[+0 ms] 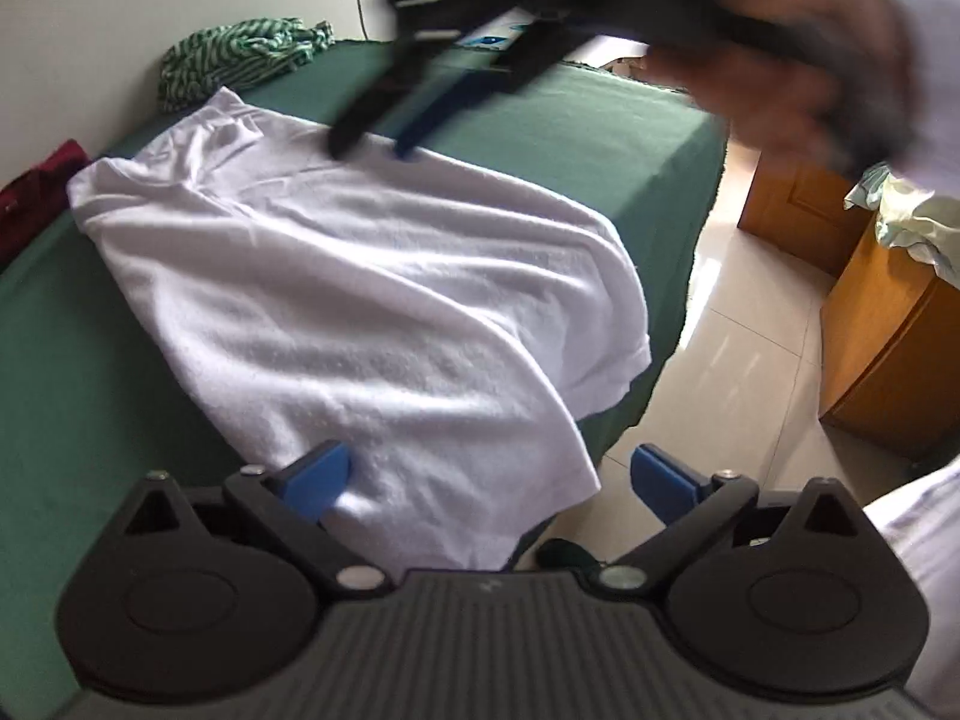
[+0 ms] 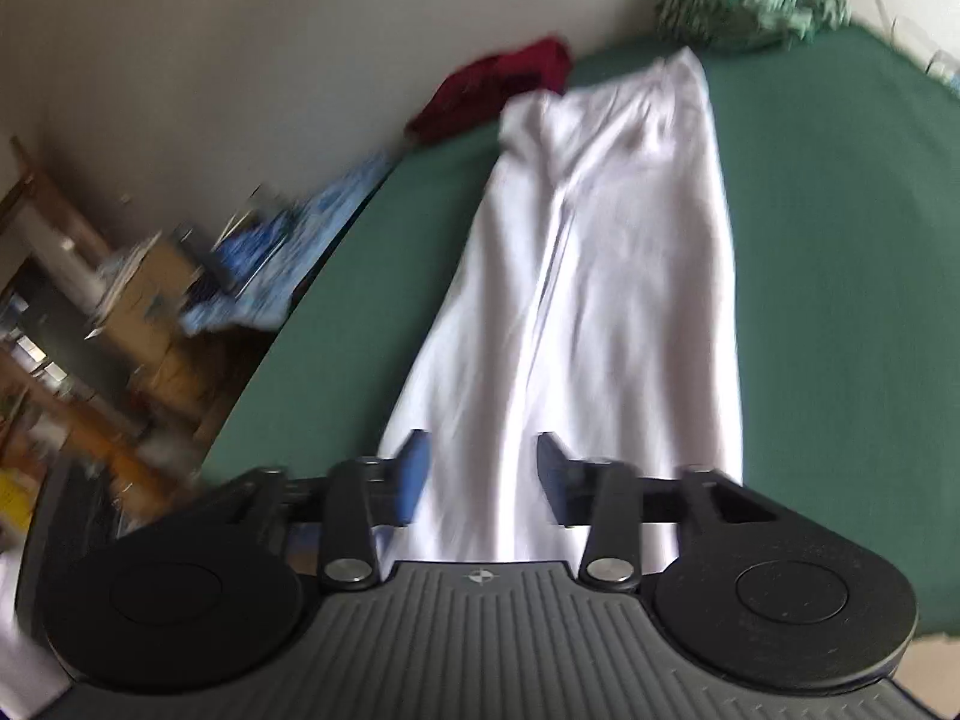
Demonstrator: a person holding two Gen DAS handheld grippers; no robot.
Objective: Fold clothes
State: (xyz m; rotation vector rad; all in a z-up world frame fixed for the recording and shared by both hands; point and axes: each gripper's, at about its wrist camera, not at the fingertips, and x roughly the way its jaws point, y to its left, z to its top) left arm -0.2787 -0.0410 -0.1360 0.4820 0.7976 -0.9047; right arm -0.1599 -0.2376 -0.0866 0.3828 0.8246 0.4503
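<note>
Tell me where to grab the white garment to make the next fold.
Take the white garment at its near hem corner, which overhangs the green table's edge. Probably best for the left gripper, jaws open, to come from the near side: the hanging edge lets one finger slip under, unlike the flat middle.

A table covered with a dark green cloth (image 1: 570, 120) carries the clothes. A white garment (image 1: 360, 300) lies spread on it, and its near end hangs a little over the table edge. At the far side, near the wall, a green striped garment (image 1: 240, 54) lies crumpled, and a dark red garment (image 2: 498, 90) lies beside the white one.
</note>
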